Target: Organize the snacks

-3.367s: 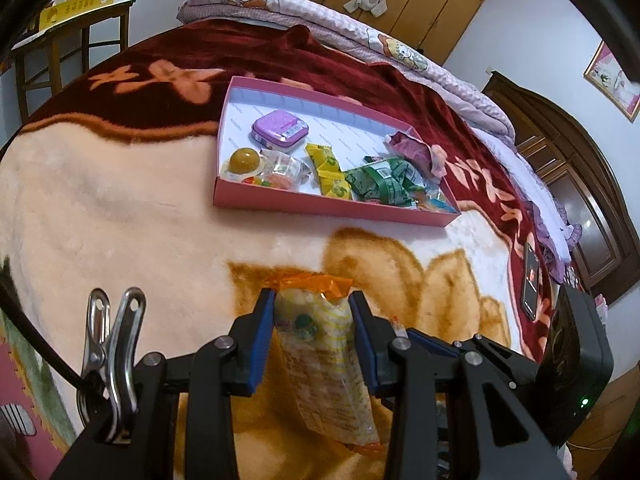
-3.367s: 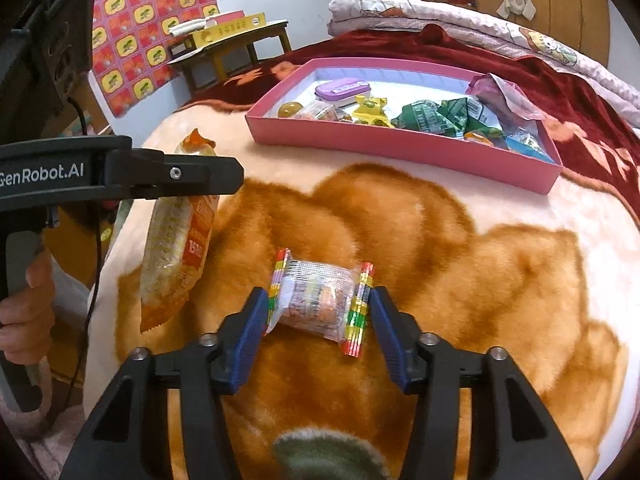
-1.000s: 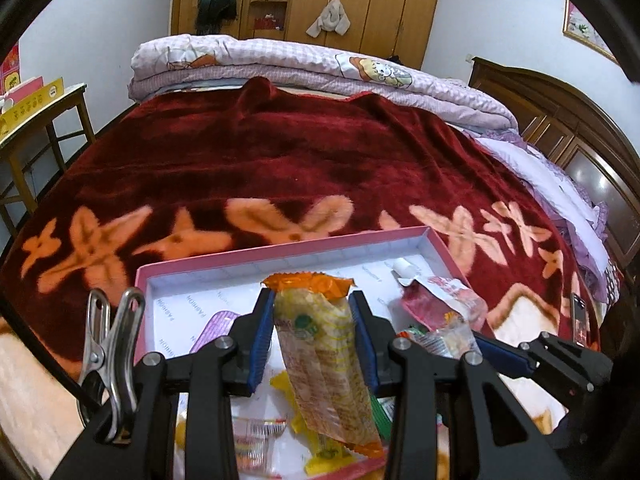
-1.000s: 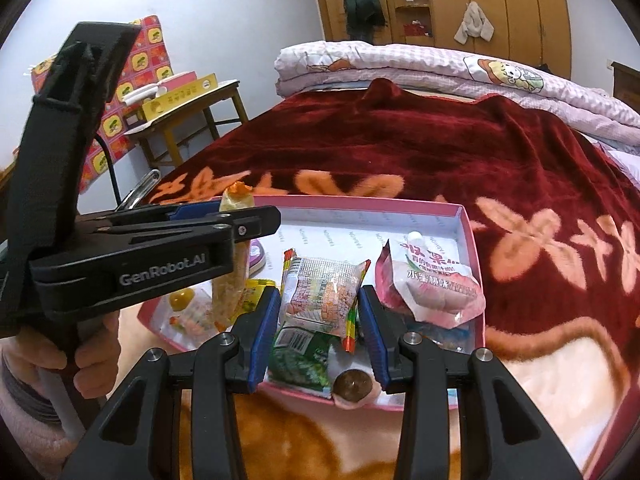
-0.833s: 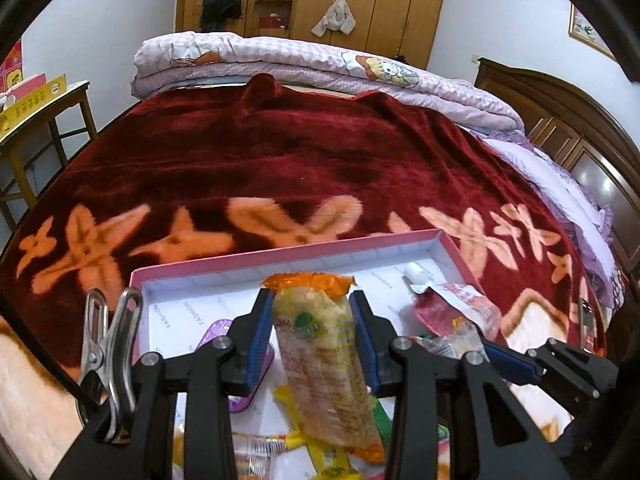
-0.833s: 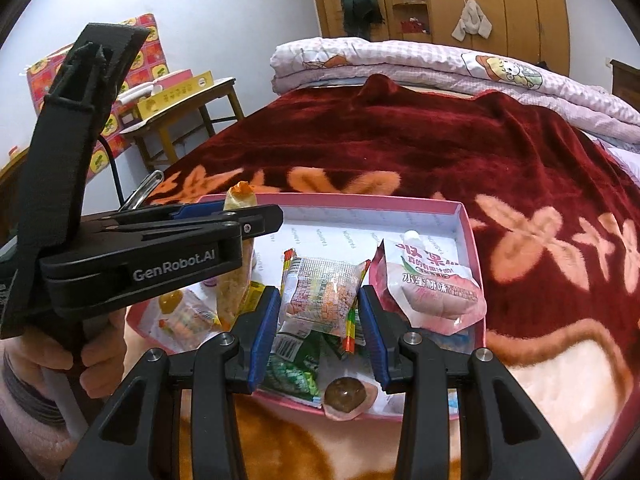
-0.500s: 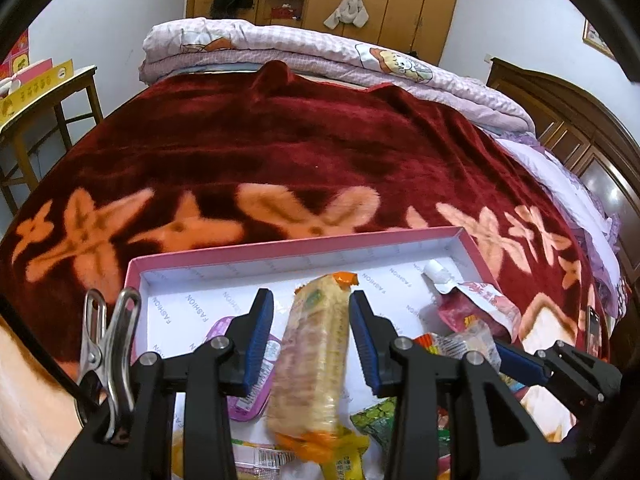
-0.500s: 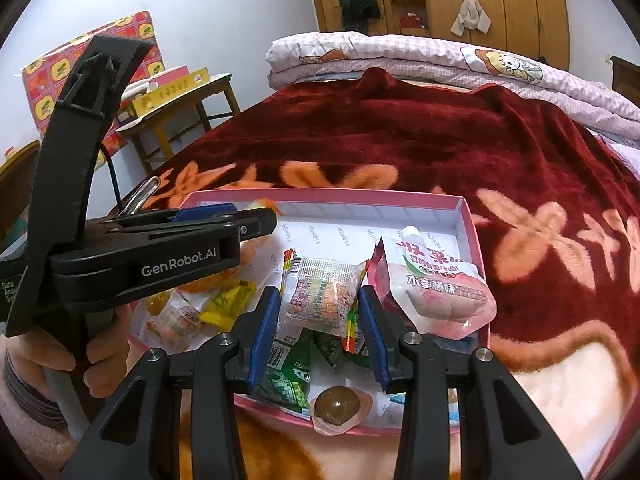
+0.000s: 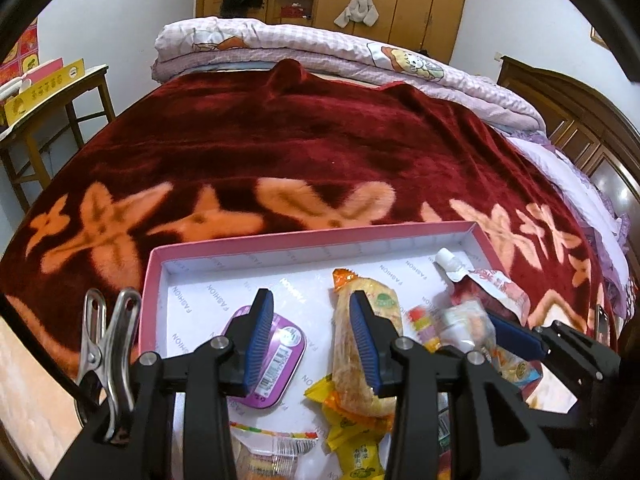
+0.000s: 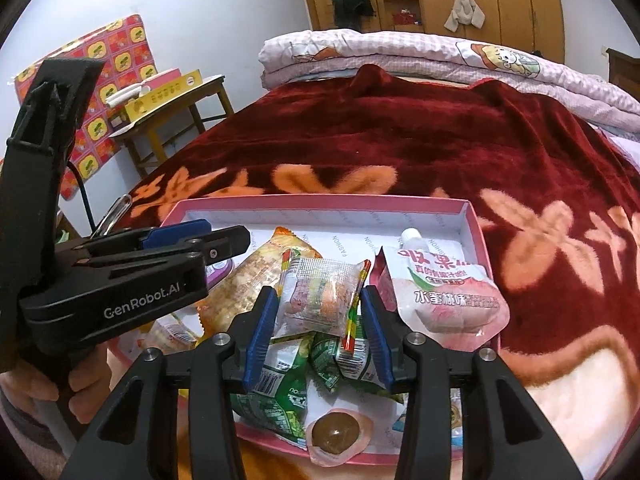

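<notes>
The orange cracker packet (image 9: 366, 344) is lying released in the pink tray (image 9: 312, 240), the left gripper (image 9: 310, 344) standing empty and apart. The clear wafer packet (image 10: 320, 294) is being let go by the right gripper (image 10: 318, 330), its jaws just widening (crinkly, light, crushable contents; best pinched at its sealed ends).

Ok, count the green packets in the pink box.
3: one large green packet, two smaller ones right of it, all below the right gripper; others may be hidden.
</notes>
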`<state>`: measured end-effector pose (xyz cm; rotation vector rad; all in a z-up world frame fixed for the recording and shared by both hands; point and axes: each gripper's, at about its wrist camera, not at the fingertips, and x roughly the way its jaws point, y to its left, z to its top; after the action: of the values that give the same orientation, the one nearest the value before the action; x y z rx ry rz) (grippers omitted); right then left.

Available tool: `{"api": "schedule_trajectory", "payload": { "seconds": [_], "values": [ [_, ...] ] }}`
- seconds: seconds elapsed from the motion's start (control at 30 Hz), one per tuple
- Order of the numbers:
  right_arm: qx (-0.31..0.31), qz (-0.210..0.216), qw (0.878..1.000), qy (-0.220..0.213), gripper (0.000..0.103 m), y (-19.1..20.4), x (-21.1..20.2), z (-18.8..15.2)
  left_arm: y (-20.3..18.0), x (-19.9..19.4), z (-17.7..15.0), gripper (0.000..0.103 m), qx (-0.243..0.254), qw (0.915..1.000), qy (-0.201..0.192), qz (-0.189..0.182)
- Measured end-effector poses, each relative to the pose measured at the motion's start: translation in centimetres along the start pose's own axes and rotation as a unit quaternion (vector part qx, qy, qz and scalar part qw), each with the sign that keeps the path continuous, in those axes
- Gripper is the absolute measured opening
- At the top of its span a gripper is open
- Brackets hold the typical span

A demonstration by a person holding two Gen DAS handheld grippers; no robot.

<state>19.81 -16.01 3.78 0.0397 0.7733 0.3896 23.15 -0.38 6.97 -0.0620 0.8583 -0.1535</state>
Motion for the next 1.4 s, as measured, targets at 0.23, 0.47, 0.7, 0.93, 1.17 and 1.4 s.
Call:
{"api": "schedule_trajectory", "payload": {
  "seconds": [0.23, 0.47, 0.7, 0.93, 1.17, 1.4],
  "values": [
    [-0.001, 0.0, 1.0, -0.019, 0.055, 0.4, -1.2, 0.2, 0.2, -1.3, -0.7, 0.041, -0.006, 1.0, -0.005, 0.006],
    [0.0, 0.002, 1.0, -0.029, 0.056, 1.0, -2.7, -0.3, 0.2, -2.8, -1.7, 0.041, -0.01, 0.9998, -0.011, 0.011],
    [0.006, 0.006, 0.999, -0.033, 0.056, 1.4, -4.0, -1.2, 0.0, -4.9, -3.4, 0.041, -0.01, 0.9995, -0.025, 0.015],
    [0.012, 0.01, 0.999, -0.031, 0.056, 1.8, -4.9, -2.5, -0.4, -6.4, -4.8, 0.041, -0.015, 0.9995, -0.022, 0.018],
    [0.024, 0.007, 0.999, -0.022, 0.056, 1.7, -5.5, -3.6, -0.9, -7.1, -6.2, 0.043, -0.01, 0.9993, -0.014, 0.032],
    [0.033, 0.003, 0.999, -0.012, 0.056, 1.7, -5.7, -5.0, -1.4, -7.2, -7.7, 0.045, -0.004, 0.9994, 0.001, 0.034]
  ]
}}
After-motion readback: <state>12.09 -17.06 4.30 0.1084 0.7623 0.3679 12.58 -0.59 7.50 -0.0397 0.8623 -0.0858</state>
